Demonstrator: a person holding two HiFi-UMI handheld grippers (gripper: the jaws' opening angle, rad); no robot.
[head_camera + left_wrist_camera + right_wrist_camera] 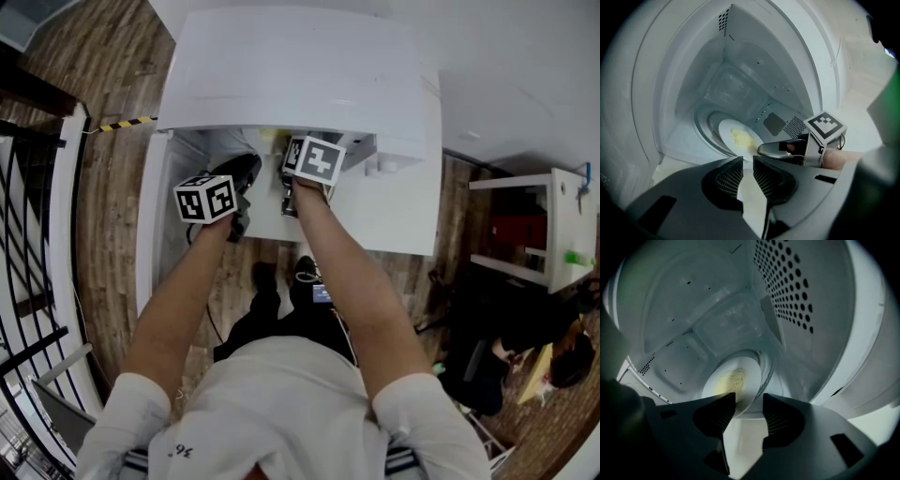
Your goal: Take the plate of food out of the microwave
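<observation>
While the left gripper (747, 160) sits narrowly open, empty, right gripper (748, 400) gapes at plate (750, 378) rim.

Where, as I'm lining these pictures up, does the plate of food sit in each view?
Head view: not visible; the top of the microwave hides it.
Left gripper view: plate low centre, on the turntable.
Right gripper view: plate low centre, slightly left.
Shared landmark: the turntable ringing it in both gripper views; the microwave in all three.
</observation>
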